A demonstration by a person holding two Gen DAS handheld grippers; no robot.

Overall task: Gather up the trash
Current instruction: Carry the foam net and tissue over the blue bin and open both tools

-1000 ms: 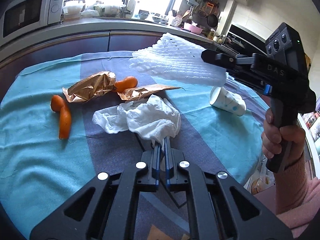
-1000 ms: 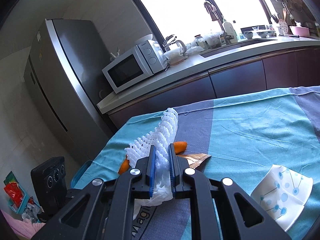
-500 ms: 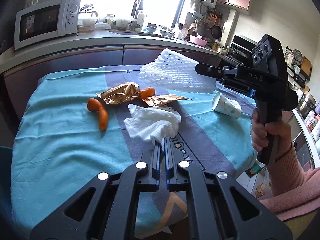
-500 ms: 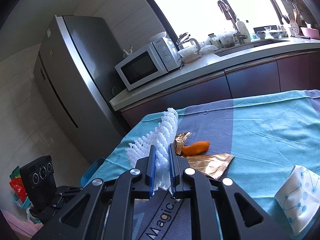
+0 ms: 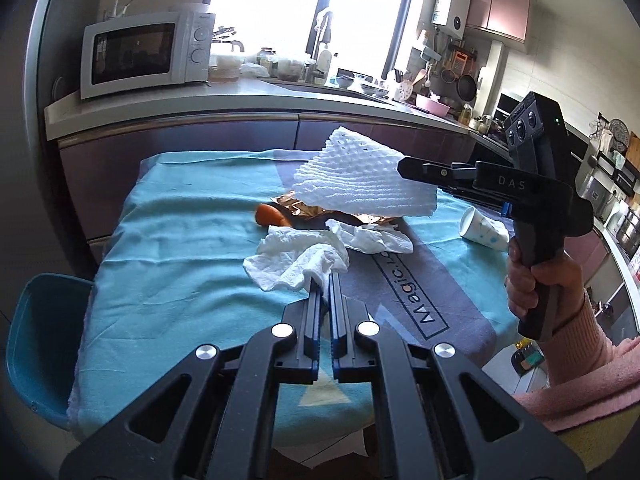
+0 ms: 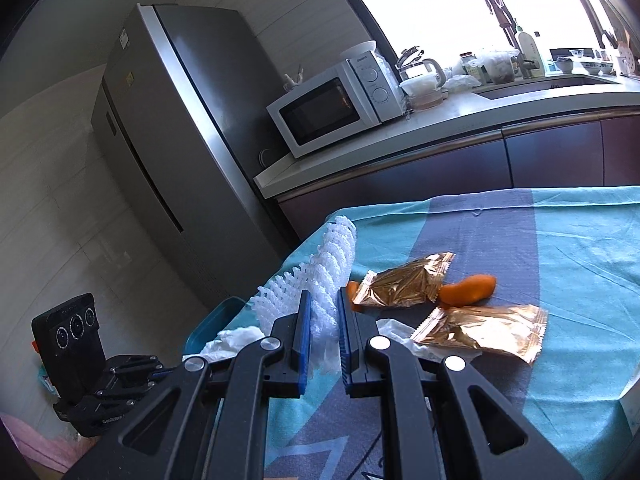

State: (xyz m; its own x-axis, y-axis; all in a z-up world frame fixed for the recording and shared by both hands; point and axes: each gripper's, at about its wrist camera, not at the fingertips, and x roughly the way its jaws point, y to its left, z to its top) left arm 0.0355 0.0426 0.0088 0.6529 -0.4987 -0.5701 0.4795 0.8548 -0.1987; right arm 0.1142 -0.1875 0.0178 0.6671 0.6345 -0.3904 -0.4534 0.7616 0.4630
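Note:
My left gripper [image 5: 324,280] is shut on a crumpled white tissue [image 5: 300,256] and holds it above the near part of the table. My right gripper [image 6: 322,300] is shut on a white foam fruit net [image 6: 320,272], which also shows in the left wrist view [image 5: 360,178], held in the air over the table's middle. Two gold foil wrappers [image 6: 404,284] [image 6: 480,330] and orange carrot pieces [image 6: 468,290] lie on the teal and purple tablecloth [image 6: 580,248]. A paper cup [image 5: 482,230] lies on its side at the right.
A teal chair [image 5: 36,340] stands at the table's left edge. A kitchen counter with a microwave [image 5: 144,58] runs behind the table. A steel fridge [image 6: 168,136] stands left of the counter.
Both grippers have pulled back from the table and risen, the left carrying the tissue, the right carrying the foam net. The wrappers and carrots stayed in place.

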